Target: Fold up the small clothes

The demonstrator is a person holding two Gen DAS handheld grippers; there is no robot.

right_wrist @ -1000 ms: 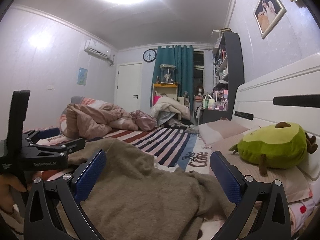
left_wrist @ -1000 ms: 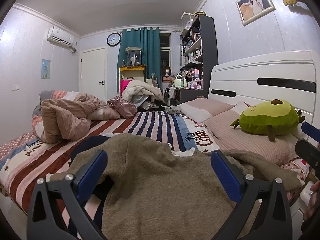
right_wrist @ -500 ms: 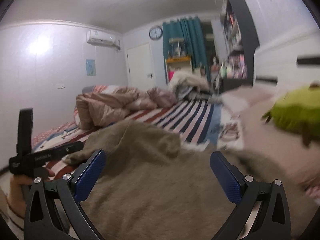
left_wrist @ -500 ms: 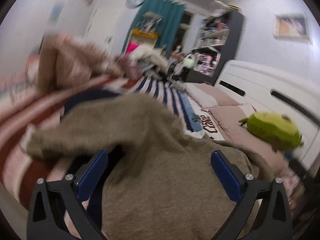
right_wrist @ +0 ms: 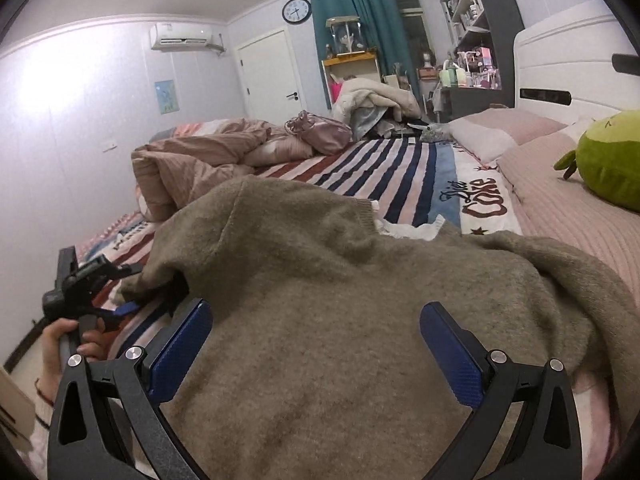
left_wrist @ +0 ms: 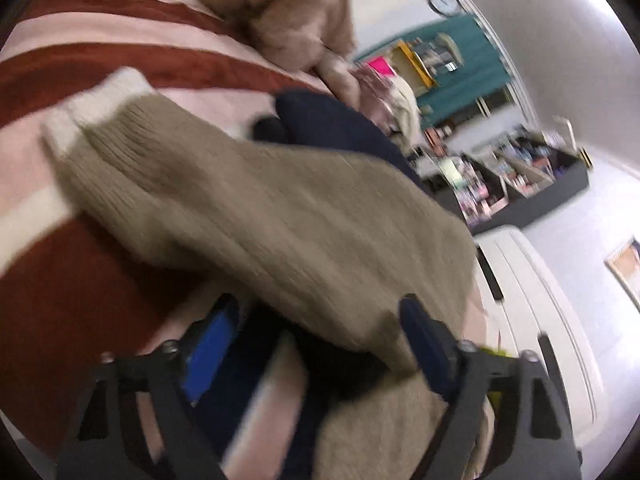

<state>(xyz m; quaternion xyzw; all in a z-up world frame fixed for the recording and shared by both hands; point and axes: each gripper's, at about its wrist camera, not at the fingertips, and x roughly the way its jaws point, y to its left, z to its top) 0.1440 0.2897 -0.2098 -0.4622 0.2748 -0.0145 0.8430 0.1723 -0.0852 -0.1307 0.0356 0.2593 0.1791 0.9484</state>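
Sweater: a taupe knitted sweater (right_wrist: 340,320) lies spread on the striped bedspread (right_wrist: 400,168), collar towards the far side of the bed, hem towards the person
Long axis: body runs from the near edge away towards the teal curtain; the two sleeves reach out sideways, across that line
Left sleeve: ribbed, with a pale cuff (left_wrist: 100,96), it stretches away from the left gripper (left_wrist: 320,344) over the red stripes, with something dark navy (left_wrist: 340,128) under it
Left gripper: tilted hard and blurred, jaws spread wide, low at the sleeve's root; not closed on cloth as far as I can see
Right gripper: the right gripper (right_wrist: 316,344) hovers over the hem, jaws wide, holding nothing
Nearer hand: the left, so the sleeve fold inward looks like its job
Right sleeve: trails towards the pink pillows and the green avocado plush (right_wrist: 608,160)
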